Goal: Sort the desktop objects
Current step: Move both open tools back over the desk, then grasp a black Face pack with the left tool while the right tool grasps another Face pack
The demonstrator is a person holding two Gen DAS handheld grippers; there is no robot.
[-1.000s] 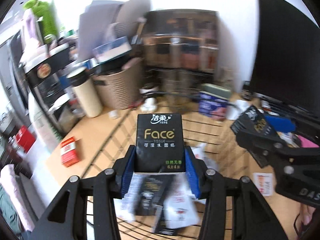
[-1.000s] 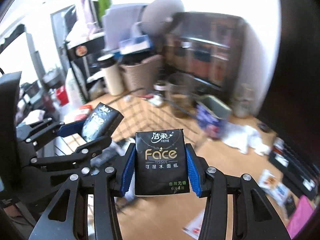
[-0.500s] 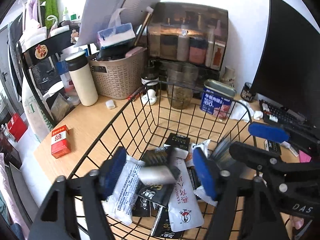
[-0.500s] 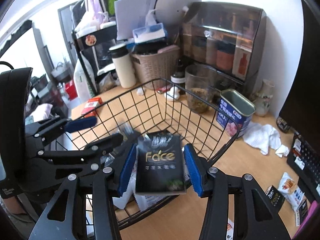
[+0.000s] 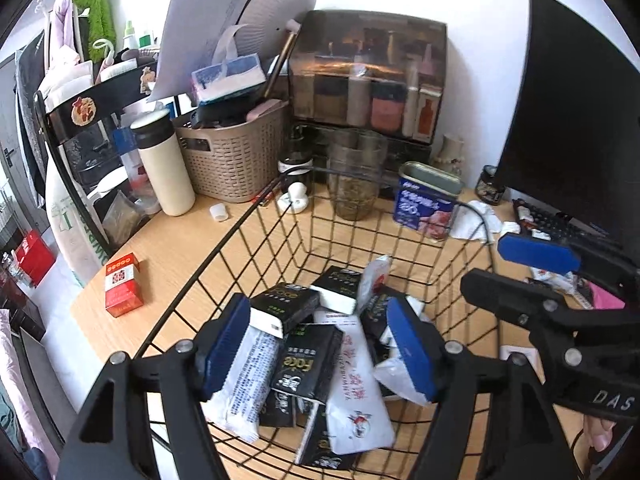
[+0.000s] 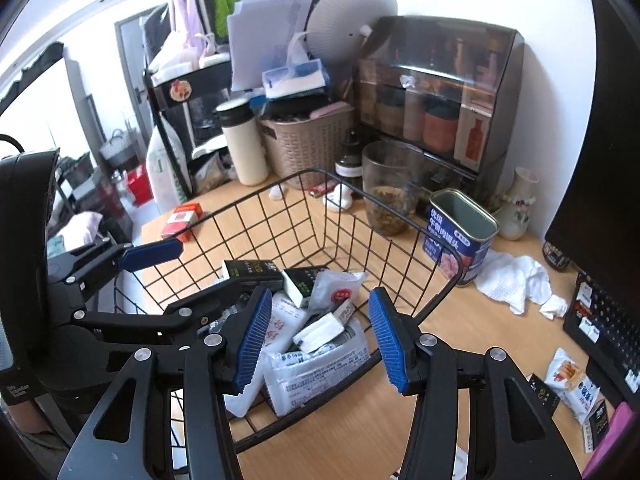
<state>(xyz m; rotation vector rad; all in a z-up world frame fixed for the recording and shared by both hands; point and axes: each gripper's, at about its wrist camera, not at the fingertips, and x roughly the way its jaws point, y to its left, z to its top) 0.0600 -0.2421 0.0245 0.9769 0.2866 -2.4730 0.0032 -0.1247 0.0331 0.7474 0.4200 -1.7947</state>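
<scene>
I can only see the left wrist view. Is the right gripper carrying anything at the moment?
Observer: No. The right gripper is open, with nothing between its pads, above the wire basket.
Operator: Is anything outside the basket on that side?
Observer: Yes, small snack packets lie on the desk beside the keyboard.
Operator: And the blue tin?
Observer: The blue tin is open at the top and looks empty.
</scene>
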